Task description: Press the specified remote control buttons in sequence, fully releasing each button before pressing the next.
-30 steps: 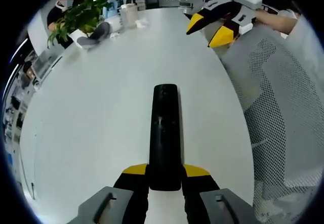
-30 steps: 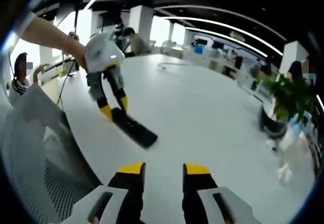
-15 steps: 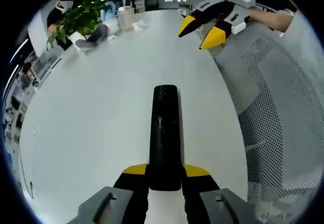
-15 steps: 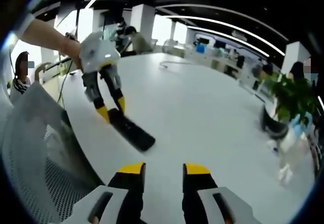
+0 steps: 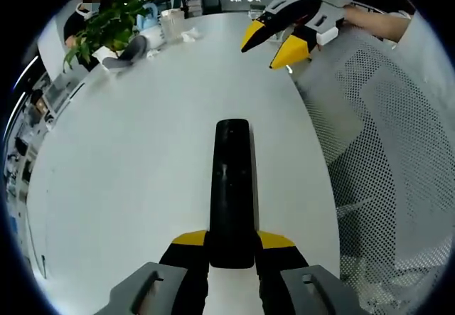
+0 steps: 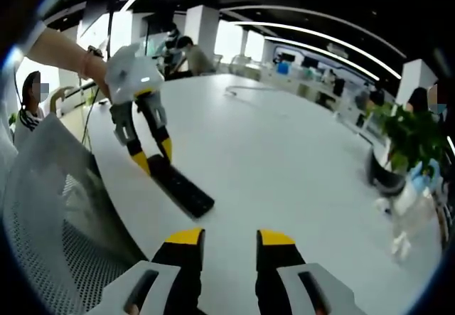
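Remote control (image 5: 232, 187) clamped at its near end between left gripper (image 5: 232, 242) fingers (image 5: 188, 239), yellow-tipped pads pressed against both long sides. Lies flat on the bench (image 5: 128, 173), near the edge that borders the mesh chair (image 5: 398, 158), long axis running away from the gripper toward the bench middle. Same remote (image 6: 180, 187) seen in right gripper view with left gripper (image 6: 149, 160) straddling its far end.

Right gripper (image 6: 230, 238) held off the remote, above the bench, fingers (image 6: 186, 237) parted with a bare gap between them, gripping nothing. In left gripper view, right gripper (image 5: 266, 43) hangs in the air beyond the remote's far end, tips aimed down toward the bench.

Step judged: holding phase, remote steadied, no button under contact yet. Next move likely calls for bringing one right fingertip down onto the first named button, square and light, then lifting fully clear before the next. Which button is meant cannot be told; keys too small to read.

Materials: remote a slim black bar, rounded ends, glossy upper face, faint keypad relief. Bench white, smooth, matte, broad with a curved edge. Fingers black with yellow tips on grey bodies. Chair back a pale perforated mesh. Potted plant (image 5: 99, 27) with leafy green foliage at the far edge.
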